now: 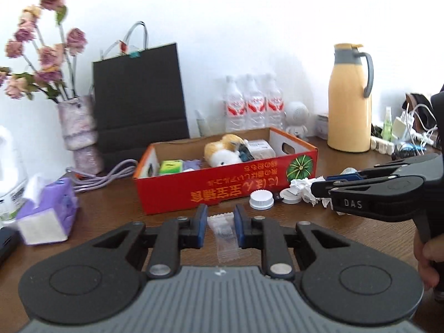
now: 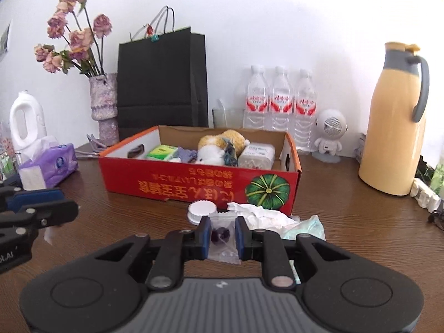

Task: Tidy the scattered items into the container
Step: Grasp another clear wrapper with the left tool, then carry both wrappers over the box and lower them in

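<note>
A clear packet sits pinched between the blue pads of the left gripper, hanging below them just above the table. A second packet, clear with dark purple pieces inside, is clamped the same way in the right gripper. Both grippers are closed on their packets, in front of the box.

The first packet's contents are too blurred to read. In the left view, the right gripper enters from the right edge and covers part of the crumpled tissue; a hand on its handle is cut off by the frame. In the right view, the left gripper is cropped at the left edge.

The box is red printed cardboard, open-topped, with a green pumpkin picture and oval handle holes. Inside lie a plush toy, a green pack and a white tub. A ridged white cap rests on the dark wood-grain table beside the tissue. Behind stand 3 bottles, a black bag, a cream jug and a vase of dried roses.
</note>
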Motion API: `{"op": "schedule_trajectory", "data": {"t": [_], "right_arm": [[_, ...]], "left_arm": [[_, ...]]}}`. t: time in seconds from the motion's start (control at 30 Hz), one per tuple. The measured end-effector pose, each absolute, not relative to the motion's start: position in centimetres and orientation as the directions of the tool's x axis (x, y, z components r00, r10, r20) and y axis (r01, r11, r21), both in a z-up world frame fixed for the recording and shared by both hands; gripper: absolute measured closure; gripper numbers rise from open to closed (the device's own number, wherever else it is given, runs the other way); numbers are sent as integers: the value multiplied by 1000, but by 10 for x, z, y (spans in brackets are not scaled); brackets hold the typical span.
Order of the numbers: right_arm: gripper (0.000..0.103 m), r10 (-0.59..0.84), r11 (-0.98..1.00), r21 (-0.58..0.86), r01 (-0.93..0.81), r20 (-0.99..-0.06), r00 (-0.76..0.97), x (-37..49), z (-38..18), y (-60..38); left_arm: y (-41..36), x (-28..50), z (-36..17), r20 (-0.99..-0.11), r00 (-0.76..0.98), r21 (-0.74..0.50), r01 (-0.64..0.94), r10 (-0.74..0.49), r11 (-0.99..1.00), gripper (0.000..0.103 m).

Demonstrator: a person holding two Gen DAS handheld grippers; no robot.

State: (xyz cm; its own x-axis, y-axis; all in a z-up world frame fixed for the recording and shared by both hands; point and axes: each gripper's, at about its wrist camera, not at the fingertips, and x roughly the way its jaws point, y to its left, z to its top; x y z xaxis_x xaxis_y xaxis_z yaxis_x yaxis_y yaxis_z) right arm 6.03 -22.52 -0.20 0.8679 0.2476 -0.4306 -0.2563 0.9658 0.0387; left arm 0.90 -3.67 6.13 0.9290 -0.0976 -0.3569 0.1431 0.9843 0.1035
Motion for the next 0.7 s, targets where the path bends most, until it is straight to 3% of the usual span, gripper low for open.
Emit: {"op": "schedule_trajectory", "data": {"t": [0.17,0.37,0.7], "right_arm": [[85,259,966,89,-245,-409,875,-4,5,-215],[86,246,969,56,-242,-367,897,-68,9,-212],[86,196,980,14,-199,-238,951,-148,22,-212]], "left_arm": [[-27,-36,67,-354,929,37,126,-105,991,82],[-36,-84,65,-303,949,125,133,-90,983,82],[-25,-136,71,-238,970,81,73,-52,994,82]]}}
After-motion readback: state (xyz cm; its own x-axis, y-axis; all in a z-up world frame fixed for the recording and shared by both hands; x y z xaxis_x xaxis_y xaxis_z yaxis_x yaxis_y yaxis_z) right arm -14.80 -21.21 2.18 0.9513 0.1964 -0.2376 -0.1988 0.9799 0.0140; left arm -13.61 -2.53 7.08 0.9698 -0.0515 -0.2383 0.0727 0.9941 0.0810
